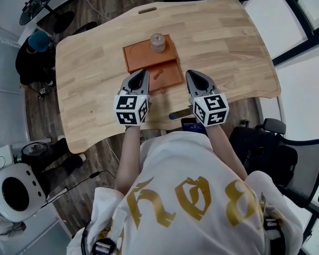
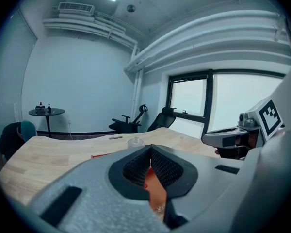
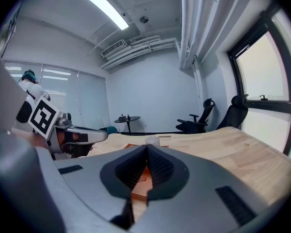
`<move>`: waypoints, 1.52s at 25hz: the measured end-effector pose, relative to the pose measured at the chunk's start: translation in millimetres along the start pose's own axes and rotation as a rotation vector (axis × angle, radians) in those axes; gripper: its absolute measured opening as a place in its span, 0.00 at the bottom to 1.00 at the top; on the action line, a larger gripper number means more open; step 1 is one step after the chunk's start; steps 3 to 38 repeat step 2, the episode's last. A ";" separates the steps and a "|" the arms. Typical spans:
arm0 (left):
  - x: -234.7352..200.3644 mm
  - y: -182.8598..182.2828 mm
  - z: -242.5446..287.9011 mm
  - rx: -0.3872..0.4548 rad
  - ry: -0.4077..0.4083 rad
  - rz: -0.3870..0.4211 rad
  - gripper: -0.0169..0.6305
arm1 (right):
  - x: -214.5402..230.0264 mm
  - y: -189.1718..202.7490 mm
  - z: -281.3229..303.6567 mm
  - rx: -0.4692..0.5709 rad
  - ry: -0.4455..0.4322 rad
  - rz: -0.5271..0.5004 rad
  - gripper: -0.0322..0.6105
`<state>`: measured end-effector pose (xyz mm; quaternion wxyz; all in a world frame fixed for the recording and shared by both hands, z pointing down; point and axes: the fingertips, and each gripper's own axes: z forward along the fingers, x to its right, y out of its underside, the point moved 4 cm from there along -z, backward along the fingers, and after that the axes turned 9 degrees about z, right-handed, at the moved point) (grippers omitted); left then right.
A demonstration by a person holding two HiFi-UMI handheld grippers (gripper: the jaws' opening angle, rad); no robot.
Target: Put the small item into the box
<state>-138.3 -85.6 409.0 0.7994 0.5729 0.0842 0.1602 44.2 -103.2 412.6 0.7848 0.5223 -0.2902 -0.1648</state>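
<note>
small item (image 1: pixel 158 74) lies on near panel of flat orange box (image 1: pixel 141 57).

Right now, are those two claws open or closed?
Both closed. The left claw and the right claw each show their two halves touching at the front, with nothing held between them.

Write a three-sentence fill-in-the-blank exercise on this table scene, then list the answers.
1. The left gripper and the right gripper both have their jaws ____.
2. The orange box lies on a ____ table.
3. The round container stands on the box's ____ half, away from the person.
Missing words: shut; wooden; far.
</note>
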 end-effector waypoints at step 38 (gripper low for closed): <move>-0.7 -0.6 0.6 0.000 0.002 0.001 0.04 | -0.5 -0.4 0.7 -0.001 -0.002 0.000 0.07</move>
